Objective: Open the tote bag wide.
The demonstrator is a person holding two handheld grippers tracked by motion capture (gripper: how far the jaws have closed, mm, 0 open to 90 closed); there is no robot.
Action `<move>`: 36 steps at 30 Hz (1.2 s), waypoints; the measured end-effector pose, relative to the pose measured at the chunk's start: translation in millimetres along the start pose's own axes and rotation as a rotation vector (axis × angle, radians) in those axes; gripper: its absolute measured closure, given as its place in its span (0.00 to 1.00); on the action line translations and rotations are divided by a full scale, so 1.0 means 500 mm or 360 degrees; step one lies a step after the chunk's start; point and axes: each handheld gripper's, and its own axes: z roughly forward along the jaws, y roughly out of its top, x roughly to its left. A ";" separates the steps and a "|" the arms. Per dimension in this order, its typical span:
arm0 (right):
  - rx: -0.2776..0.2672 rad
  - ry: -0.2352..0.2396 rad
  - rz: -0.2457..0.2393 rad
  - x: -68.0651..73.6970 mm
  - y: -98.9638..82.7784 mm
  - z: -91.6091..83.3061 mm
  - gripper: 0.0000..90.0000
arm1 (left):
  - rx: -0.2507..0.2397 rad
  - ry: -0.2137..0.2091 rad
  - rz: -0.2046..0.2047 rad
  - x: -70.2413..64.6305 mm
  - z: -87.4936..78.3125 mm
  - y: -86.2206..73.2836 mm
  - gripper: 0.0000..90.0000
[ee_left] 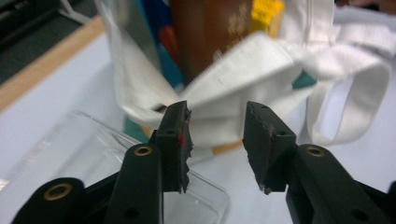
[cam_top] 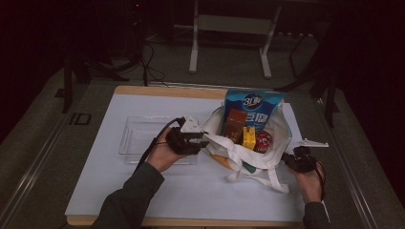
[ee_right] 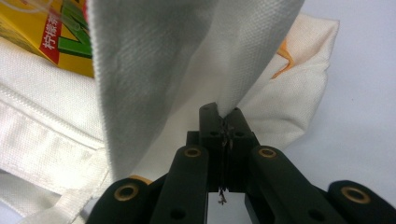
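A: Where is the tote bag (cam_top: 248, 155) right now?

B: It lies on the white table mat (cam_top: 143, 191), mouth open toward the far side, just right of the clear plastic tray (cam_top: 136, 138). Inside it stand a blue snack pouch (cam_top: 253, 107), a brown packet (cam_top: 235, 125), a yellow drink carton (cam_top: 248, 138) and a red round tin (cam_top: 263, 141).

A: And the claws?

B: The right gripper (ee_right: 227, 122) is pinched tight on a fold of the bag's canvas at its right edge. The left gripper (ee_left: 217, 140) stands at the bag's left side with its jaws partway apart and nothing between them; the bag's strap (ee_left: 261, 60) hangs just beyond the tips.

A: How will the bag handle?

B: It's soft cloth, I'd judge: it sags and folds, so a pinch on the rim or strap holds well, though the mouth will collapse unless both sides are kept taut. The hem looks like the firmest place to take hold. The load is probably light, but the tall pouch could tip.

A: Anything in the way?

B: The tray sits right beside the left gripper, so a low sweep there could knock it. The loose straps (cam_top: 279, 183) trailing on the mat in front of the bag could snag a jaw.
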 end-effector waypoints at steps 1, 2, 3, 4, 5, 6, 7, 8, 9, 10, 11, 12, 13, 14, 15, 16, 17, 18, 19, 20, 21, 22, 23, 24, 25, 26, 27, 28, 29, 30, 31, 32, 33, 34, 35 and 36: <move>-0.0002 0.0000 -0.0001 0.000 0.000 0.000 0.99 | -0.0026 0.0003 -0.0023 0.009 -0.006 0.005 0.66; -0.0001 0.0000 0.0001 0.000 0.000 0.000 0.99 | -0.0058 0.0007 -0.0050 0.017 -0.011 0.011 0.66; -0.0003 -0.0001 -0.0002 0.000 0.000 0.000 0.99 | -0.0081 0.0018 -0.0072 0.025 -0.015 0.015 0.65; -0.0003 -0.0001 -0.0003 0.000 -0.001 0.000 0.99 | -0.0098 0.0025 -0.0103 0.033 -0.016 0.020 0.64; -0.0005 -0.0001 -0.0005 -0.001 -0.001 0.000 0.99 | -0.0098 0.0043 -0.0129 0.039 -0.015 0.024 0.64; -0.0005 -0.0001 -0.0003 -0.001 -0.001 0.001 0.99 | -0.0079 0.0068 -0.0154 0.045 -0.008 0.028 0.63; -0.0002 -0.0001 0.0000 0.000 -0.001 0.001 0.99 | -0.0062 0.0077 -0.0165 0.048 -0.002 0.029 0.61; -0.0004 -0.0002 0.0001 0.000 -0.001 0.001 0.99 | -0.0030 0.0098 -0.0167 0.050 0.008 0.031 0.61; -0.0004 -0.0002 0.0002 0.000 -0.002 0.001 0.99 | 0.0004 0.0115 -0.0175 0.052 0.019 0.031 0.62; -0.0006 -0.0002 0.0004 0.000 -0.002 0.002 0.99 | 0.0043 0.0122 -0.0184 0.054 0.030 0.030 0.63; -0.0009 -0.0001 0.0004 0.000 -0.003 0.002 0.99 | 0.0073 0.0127 -0.0193 0.055 0.042 0.029 0.68; -0.0008 -0.0001 0.0009 -0.001 -0.004 0.003 0.99 | 0.0106 0.0123 -0.0196 0.057 0.054 0.027 0.74; -0.0009 0.0000 0.0012 -0.001 -0.005 0.003 0.99 | 0.0141 0.0117 -0.0202 0.057 0.066 0.025 0.83; -0.0012 0.0002 0.0015 -0.002 -0.006 0.004 0.99 | 0.0186 0.0136 -0.0179 0.054 0.080 0.023 0.87; -0.0008 0.0002 0.0016 -0.003 -0.007 0.005 0.99 | 0.0217 0.0156 -0.0158 0.052 0.087 0.022 0.90; -0.0009 0.0002 0.0016 -0.003 -0.008 0.006 0.99 | 0.0254 0.0173 -0.0134 0.049 0.097 0.020 0.91; -0.0009 0.0003 0.0017 -0.004 -0.008 0.007 0.99 | 0.0285 0.0174 -0.0113 0.047 0.105 0.018 0.91; -0.0011 0.0002 0.0016 -0.005 -0.009 0.009 0.99 | 0.0311 0.0181 -0.0088 0.046 0.112 0.016 0.92; -0.0013 0.0001 0.0017 -0.006 -0.010 0.011 0.99 | 0.0335 0.0187 -0.0072 0.046 0.120 0.013 0.92; -0.0009 -0.0001 0.0024 -0.006 -0.011 0.013 0.99 | 0.0353 0.0188 -0.0074 0.048 0.127 0.011 0.92; -0.0005 -0.0007 0.0028 -0.007 -0.012 0.015 0.99 | 0.0371 0.0187 -0.0073 0.051 0.134 0.009 0.92; -0.0001 -0.0017 0.0028 -0.008 -0.014 0.018 0.99 | 0.0378 0.0185 -0.0080 0.053 0.141 0.007 0.92; 0.0005 -0.0024 0.0031 -0.008 -0.015 0.021 0.99 | 0.0384 0.0183 -0.0087 0.054 0.146 0.006 0.92; 0.0014 -0.0039 0.0028 -0.008 -0.017 0.024 0.99 | 0.0392 0.0181 -0.0084 0.055 0.150 0.005 0.92; 0.0025 -0.0056 0.0019 -0.007 -0.018 0.028 0.99 | 0.0393 0.0183 -0.0087 0.054 0.153 0.005 0.92; 0.0032 -0.0062 0.0015 -0.007 -0.018 0.029 0.99 | 0.0399 0.0185 -0.0085 0.054 0.154 0.006 0.92; 0.0033 -0.0064 0.0014 -0.006 -0.018 0.029 0.99 | 0.0404 0.0189 -0.0079 0.053 0.154 0.006 0.92; 0.0034 -0.0067 0.0004 -0.006 -0.016 0.027 0.99 | 0.0407 0.0192 -0.0070 0.052 0.153 0.007 0.92; 0.0039 -0.0073 -0.0004 -0.004 -0.014 0.025 0.98 | 0.0405 0.0192 -0.0066 0.051 0.152 0.007 0.92; 0.0039 -0.0073 -0.0004 -0.004 -0.014 0.025 0.98 | 0.0405 0.0192 -0.0066 0.051 0.152 0.007 0.92; 0.0036 -0.0079 -0.0012 -0.003 -0.012 0.022 0.98 | 0.0405 0.0192 -0.0066 0.051 0.152 0.007 0.92; 0.0027 -0.0104 -0.0019 -0.001 -0.006 0.008 0.89 | 0.0392 0.0182 -0.0071 0.052 0.147 0.006 0.92; 0.0015 -0.0102 -0.0017 -0.001 -0.004 0.001 0.85 | 0.0389 0.0181 -0.0074 0.052 0.145 0.006 0.92; 0.0008 -0.0098 -0.0020 -0.002 -0.001 -0.007 0.81 | 0.0384 0.0181 -0.0075 0.052 0.143 0.007 0.92; 0.0007 -0.0098 -0.0020 -0.003 0.002 -0.015 0.78 | 0.0384 0.0181 -0.0075 0.052 0.143 0.007 0.92; 0.0000 -0.0108 -0.0024 -0.003 0.005 -0.024 0.77 | 0.0373 0.0185 -0.0079 0.052 0.139 0.008 0.92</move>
